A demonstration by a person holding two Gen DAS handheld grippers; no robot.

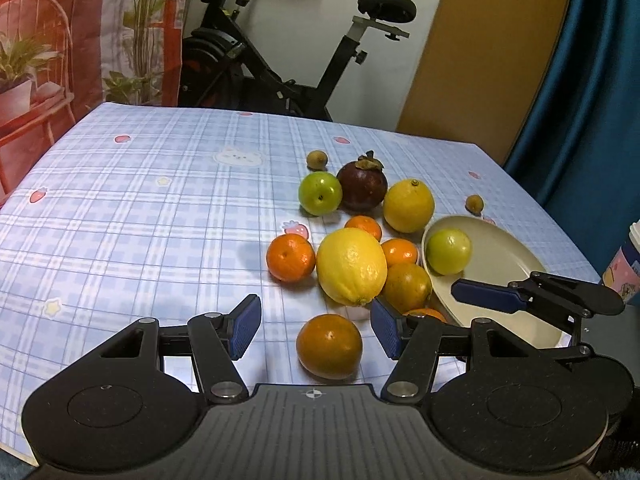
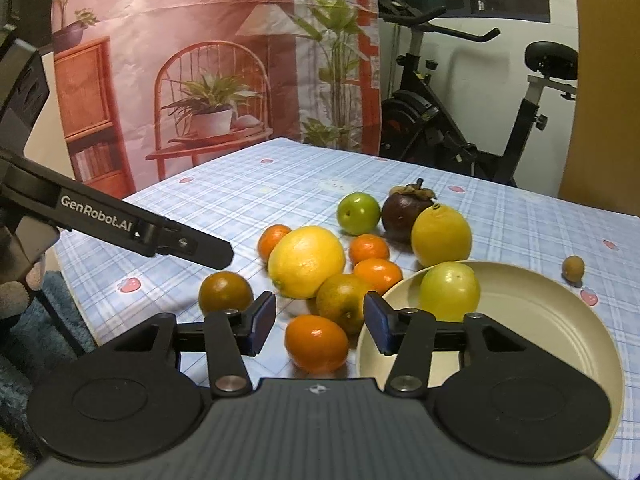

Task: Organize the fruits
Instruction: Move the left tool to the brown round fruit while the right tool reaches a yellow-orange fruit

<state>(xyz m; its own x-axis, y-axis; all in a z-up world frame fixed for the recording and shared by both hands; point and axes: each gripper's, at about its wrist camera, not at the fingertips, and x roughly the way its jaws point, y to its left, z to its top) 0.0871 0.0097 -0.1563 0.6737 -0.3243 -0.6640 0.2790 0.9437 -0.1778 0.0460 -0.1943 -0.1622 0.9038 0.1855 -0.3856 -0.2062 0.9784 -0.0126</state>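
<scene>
Several fruits lie on the checked tablecloth: a big lemon (image 1: pixel 352 266) (image 2: pixel 306 261), a second lemon (image 1: pixel 409 206), a mangosteen (image 1: pixel 362 184), a green apple (image 1: pixel 320 193) and several oranges. A cream plate (image 1: pixel 508 256) (image 2: pixel 532 320) holds one green fruit (image 1: pixel 449 251) (image 2: pixel 450 291). My left gripper (image 1: pixel 316 326) is open, its jaws either side of a dark orange (image 1: pixel 329 346) close in front. My right gripper (image 2: pixel 320 322) is open around a bright orange (image 2: pixel 317 344) beside the plate's rim. The right gripper's finger shows in the left wrist view (image 1: pixel 488 295) over the plate.
Two small brown fruits (image 1: pixel 317 159) (image 1: pixel 475 203) lie apart at the back. A patterned cup (image 1: pixel 632 264) stands at the table's right edge. An exercise bike (image 1: pixel 296 60) stands behind the table. The left gripper's arm (image 2: pixel 120 224) reaches in from the left.
</scene>
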